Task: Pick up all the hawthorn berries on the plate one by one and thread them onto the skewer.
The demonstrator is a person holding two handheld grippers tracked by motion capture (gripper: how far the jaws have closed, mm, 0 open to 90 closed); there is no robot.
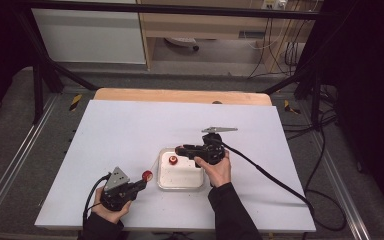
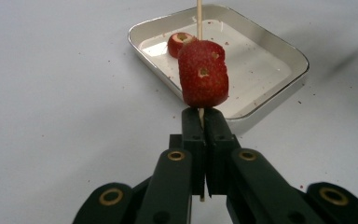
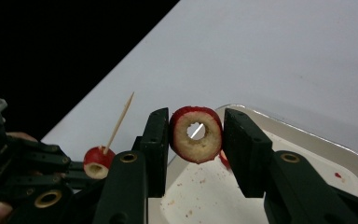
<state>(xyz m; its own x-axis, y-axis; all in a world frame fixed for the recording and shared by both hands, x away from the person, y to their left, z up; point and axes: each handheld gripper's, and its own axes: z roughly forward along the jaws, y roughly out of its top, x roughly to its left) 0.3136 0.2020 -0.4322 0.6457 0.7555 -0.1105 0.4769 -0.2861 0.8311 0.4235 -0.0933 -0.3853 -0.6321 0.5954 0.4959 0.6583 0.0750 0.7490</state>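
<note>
My left gripper (image 1: 141, 184) (image 2: 203, 121) is shut on a thin wooden skewer (image 2: 198, 18) (image 3: 119, 123). One red cored fruit (image 2: 203, 73) (image 1: 146, 175) (image 3: 97, 161) is threaded on the skewer just above the jaws. My right gripper (image 1: 179, 150) (image 3: 193, 126) hovers over the left end of a shallow white tray (image 1: 180, 186) (image 2: 279, 88). It is shut on a second red fruit (image 3: 196, 134), whose cored hole faces the camera. A third red fruit (image 1: 172, 159) (image 2: 179, 43) lies in the tray's near-left corner.
The white table top (image 1: 130, 130) spreads wide around the tray, with a wooden strip (image 1: 180, 95) at its far edge. Cables (image 1: 280, 185) trail from both grippers. Red crumbs speckle the tray floor (image 2: 256, 60).
</note>
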